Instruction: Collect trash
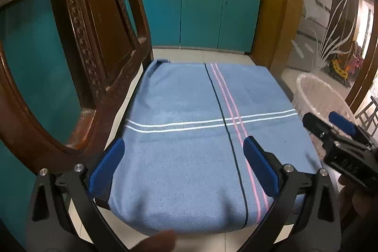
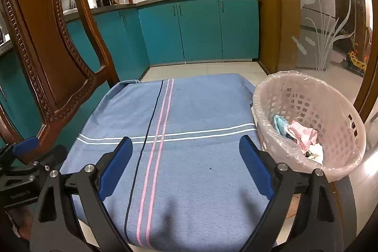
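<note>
Trash: crumpled pink, teal and white scraps (image 2: 301,136) lie at the bottom of the lined pink basket (image 2: 335,110), just beside the right edge of the blue striped cloth (image 2: 189,124); none shows on the cloth.
Handling: the scraps look light, soft and crushable; pinch a raised fold, gently.
Left hand-held gripper (image 1: 183,155): spread, holding nothing, over the cloth's near edge.
Right hand-held gripper (image 2: 186,156): spread, holding nothing, near the basket.
Liner: thin plastic, likely to snag.
</note>
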Demonstrator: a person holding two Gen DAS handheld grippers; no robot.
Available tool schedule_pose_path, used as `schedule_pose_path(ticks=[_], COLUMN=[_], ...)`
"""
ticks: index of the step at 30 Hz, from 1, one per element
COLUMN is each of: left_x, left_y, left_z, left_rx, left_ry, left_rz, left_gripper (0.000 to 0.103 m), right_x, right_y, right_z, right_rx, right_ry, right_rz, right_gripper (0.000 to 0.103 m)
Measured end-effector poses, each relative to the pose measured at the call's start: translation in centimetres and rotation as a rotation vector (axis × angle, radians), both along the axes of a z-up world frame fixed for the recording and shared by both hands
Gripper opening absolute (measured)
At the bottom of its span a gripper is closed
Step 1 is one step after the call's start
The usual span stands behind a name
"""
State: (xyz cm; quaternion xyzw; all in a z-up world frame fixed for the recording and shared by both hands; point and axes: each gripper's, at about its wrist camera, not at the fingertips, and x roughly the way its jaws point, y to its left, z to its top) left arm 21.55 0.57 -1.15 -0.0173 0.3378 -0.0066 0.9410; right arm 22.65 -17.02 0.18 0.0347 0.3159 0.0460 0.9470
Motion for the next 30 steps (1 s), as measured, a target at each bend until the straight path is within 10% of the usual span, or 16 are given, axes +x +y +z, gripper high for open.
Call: schedule_pose_path(ticks=[30], left_x=[0.70], left_y=[-0.45], left_z=[-0.86], left_rx=[0.007], left_ry=[0.022], left_rz=[-0.003], left_gripper=[0.100], right_x=[-0.01], right_y=[-0.12], right_z=[-0.57], right_rx=[0.002], right_ry=[0.013], right_rz=[0.019], right_gripper=[0.090])
